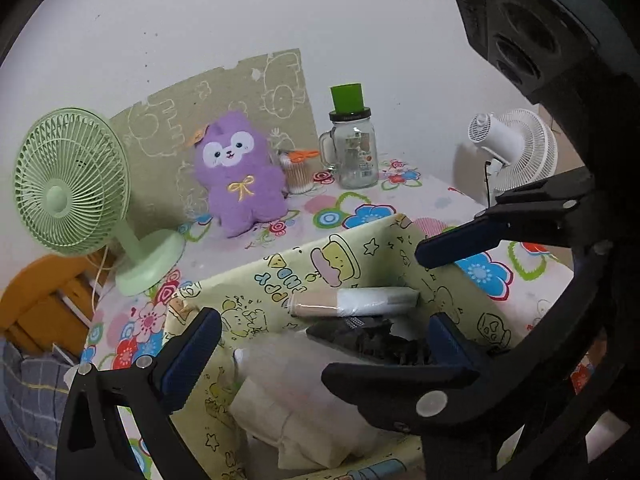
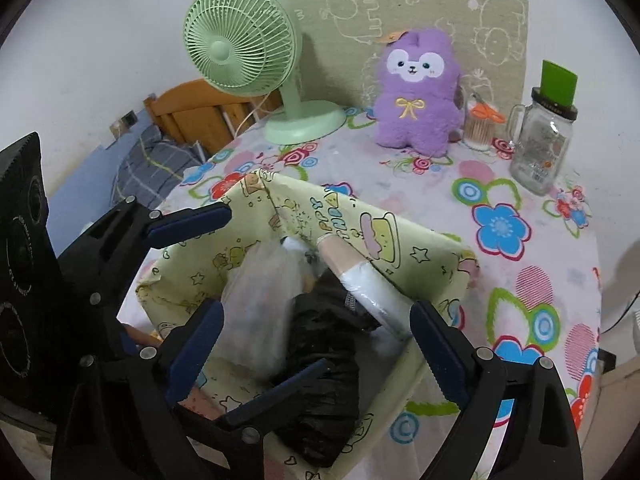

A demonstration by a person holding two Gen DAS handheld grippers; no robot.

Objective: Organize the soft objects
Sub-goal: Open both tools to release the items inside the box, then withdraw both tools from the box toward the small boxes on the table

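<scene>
Both your grippers hover over the yellow fabric bin [image 2: 420,252], left gripper [image 1: 324,344] spread wide, right gripper [image 2: 316,328] wide too, nothing gripped. Inside lie a black bundle [image 2: 320,360], clear bags [image 2: 260,300] and a wrapped roll [image 1: 356,300]. The purple plush [image 2: 418,92] sits near the wall.

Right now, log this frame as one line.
left gripper: open, over basket | right gripper: open, over basket | basket: holds black bag, clear bag, roll | plush: on table, untouched
</scene>
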